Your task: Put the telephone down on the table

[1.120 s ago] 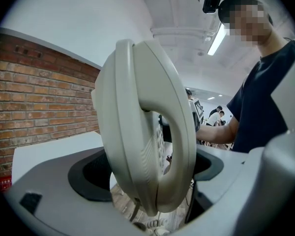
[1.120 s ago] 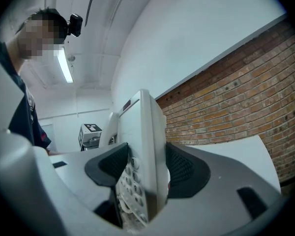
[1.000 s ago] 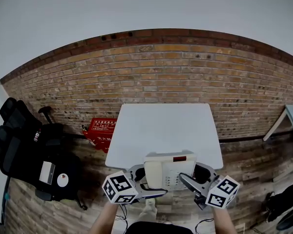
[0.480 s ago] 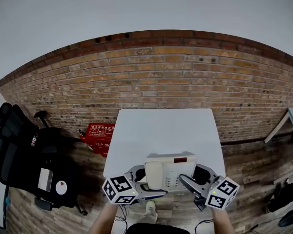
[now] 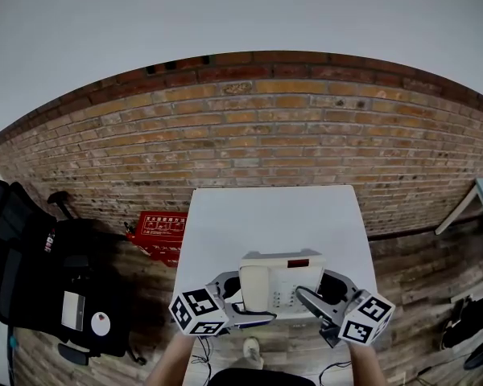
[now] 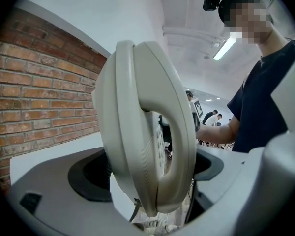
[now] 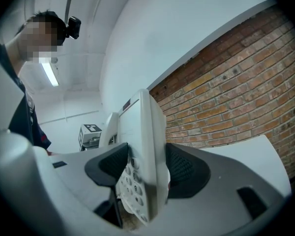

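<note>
One telephone (image 5: 280, 281) is sitting lower centre at one table's (image 5: 274, 215) near edge. Two grippers are pinching it: left gripper (image 5: 235, 297) on the handset side, right gripper (image 5: 315, 294) on the keypad side.

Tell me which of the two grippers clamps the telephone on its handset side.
The left gripper: its jaws close on the cream plastic telephone at the handset, while the right gripper closes on the keypad side.

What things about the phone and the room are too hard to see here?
- Head view: whether the telephone touches the table; its body hides the underside.
- Head view: print on the red crate, too small.
- Left gripper view: the coiled cord, cut off at the bottom edge.
</note>
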Available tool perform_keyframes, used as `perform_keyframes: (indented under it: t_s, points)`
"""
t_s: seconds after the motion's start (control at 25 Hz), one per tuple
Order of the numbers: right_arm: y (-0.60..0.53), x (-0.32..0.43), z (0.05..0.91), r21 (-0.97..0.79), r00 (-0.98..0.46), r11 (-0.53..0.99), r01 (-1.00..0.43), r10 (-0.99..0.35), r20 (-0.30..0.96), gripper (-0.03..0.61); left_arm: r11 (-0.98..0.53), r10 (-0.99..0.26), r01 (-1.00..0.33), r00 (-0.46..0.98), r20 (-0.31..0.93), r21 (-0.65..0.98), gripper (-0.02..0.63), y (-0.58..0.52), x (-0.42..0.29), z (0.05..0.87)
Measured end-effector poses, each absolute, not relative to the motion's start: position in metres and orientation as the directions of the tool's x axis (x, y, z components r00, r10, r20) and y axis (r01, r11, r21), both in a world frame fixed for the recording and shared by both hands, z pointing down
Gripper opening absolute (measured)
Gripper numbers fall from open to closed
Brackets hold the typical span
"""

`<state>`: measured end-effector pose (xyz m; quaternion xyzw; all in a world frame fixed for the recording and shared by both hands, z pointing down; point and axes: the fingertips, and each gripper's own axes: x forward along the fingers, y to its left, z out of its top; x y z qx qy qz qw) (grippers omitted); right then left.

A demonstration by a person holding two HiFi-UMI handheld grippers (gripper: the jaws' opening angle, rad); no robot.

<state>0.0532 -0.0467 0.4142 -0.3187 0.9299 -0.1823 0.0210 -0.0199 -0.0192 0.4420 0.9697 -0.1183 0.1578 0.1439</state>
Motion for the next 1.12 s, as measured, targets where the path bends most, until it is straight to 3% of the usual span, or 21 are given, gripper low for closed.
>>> perform_keyframes:
  t_s: [1.12]
  points:
    - [-0.103,-0.009,0.419,-0.358,-0.745,0.672,-0.649,-0.657,0.118,0.233,-0.943,-0.109,-0.198,0.944,0.312,0.269,0.468,-0.081,-0.083,0.449]
